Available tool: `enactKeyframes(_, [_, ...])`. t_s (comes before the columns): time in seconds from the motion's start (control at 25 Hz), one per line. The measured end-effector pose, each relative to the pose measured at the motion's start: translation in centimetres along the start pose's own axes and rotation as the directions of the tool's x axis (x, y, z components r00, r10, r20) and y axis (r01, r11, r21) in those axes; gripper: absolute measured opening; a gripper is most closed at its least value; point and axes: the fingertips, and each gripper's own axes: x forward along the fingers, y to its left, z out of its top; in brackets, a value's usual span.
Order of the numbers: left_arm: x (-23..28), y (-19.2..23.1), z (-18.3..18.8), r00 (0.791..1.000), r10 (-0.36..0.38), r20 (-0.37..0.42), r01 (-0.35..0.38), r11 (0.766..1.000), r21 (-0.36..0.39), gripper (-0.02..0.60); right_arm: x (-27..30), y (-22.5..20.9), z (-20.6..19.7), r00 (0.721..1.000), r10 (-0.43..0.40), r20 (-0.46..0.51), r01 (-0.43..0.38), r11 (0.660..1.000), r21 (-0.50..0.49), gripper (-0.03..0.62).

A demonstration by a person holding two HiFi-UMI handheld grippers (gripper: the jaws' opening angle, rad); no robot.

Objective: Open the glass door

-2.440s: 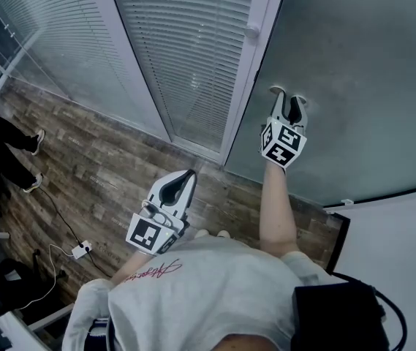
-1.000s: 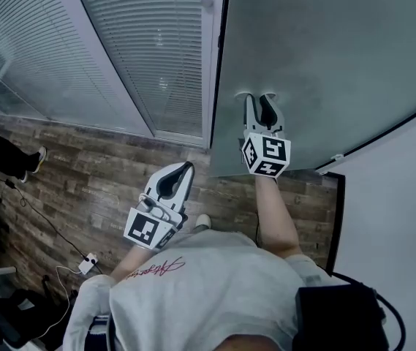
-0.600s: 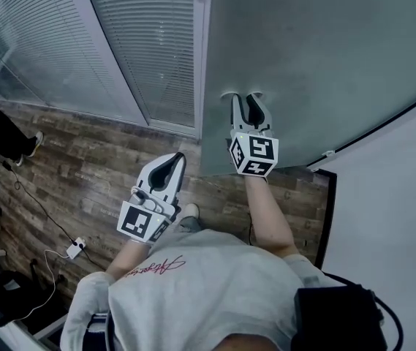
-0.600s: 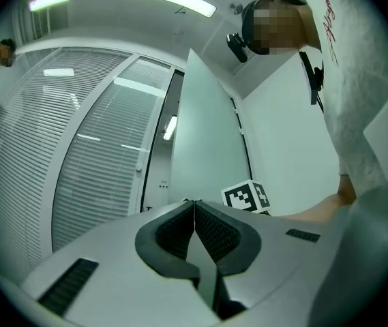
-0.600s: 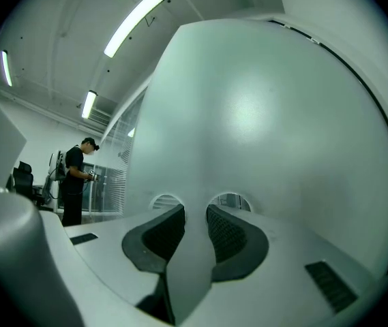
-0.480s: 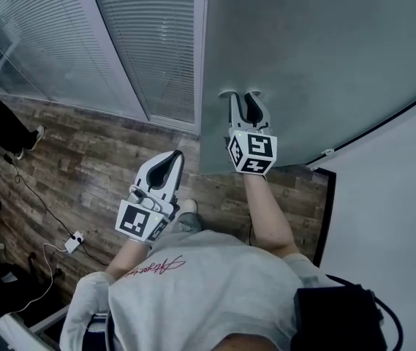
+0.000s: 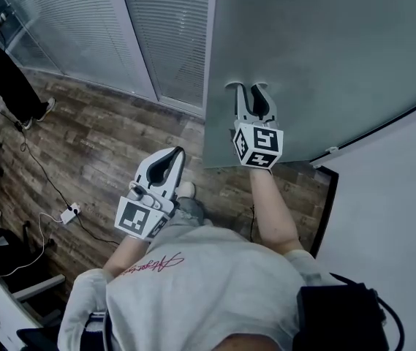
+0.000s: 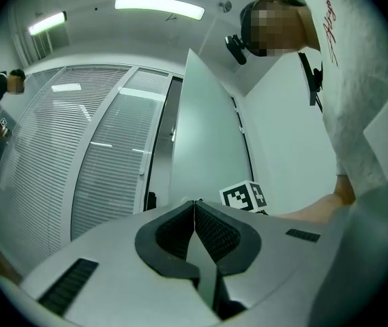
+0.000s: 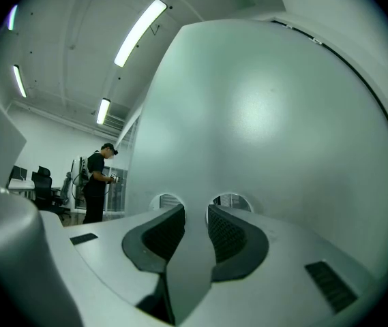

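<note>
Touching glass door [image 7: 324, 42] with right gripper [image 7: 248, 88].

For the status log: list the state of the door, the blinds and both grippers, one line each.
glass door: swung partly open.
blinds: lowered, slats shut.
left gripper: jaws shut, empty, off the door.
right gripper: jaws apart, nothing between them, tips at the door's face.

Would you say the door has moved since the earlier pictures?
Yes: the door has swung open; its edge, earlier against the white frame, now stands clear of it.
</note>
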Motion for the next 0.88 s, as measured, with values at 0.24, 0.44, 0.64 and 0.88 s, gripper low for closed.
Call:
enactKeyframes(0.24, [-2.8,-2.0,0.7,0.999,0.050,0.006,-0.051,0.999,0.014,0.017,-2.7,0.8,0.3,1.000,0.026,0.001,-0.026,1.000,0.008,0.115])
enactKeyframes(0.44, [-4.9,-2.7,1.0,0.998,0.069,0.000,-0.069,0.997,0.024,0.017,-4.4,1.5,0.7,1.000,0.028,0.009,-0.028,1.000,0.006,0.115])
enactKeyframes(0.64, [-5.8,-4.2,2.2,0.999,0.036,0.038,-0.037,0.999,0.021,0.017,-6.6,1.8,0.6,0.999,0.035,0.007,-0.035,0.999,0.005,0.115])
enactKeyframes(0.88, [-7.3,-6.8,0.8,0.999,-0.031,-0.027,0.033,0.998,0.059,0.017,-9.1,1.8,0.7,0.998,0.053,0.014,-0.054,0.999,0.006,0.115])
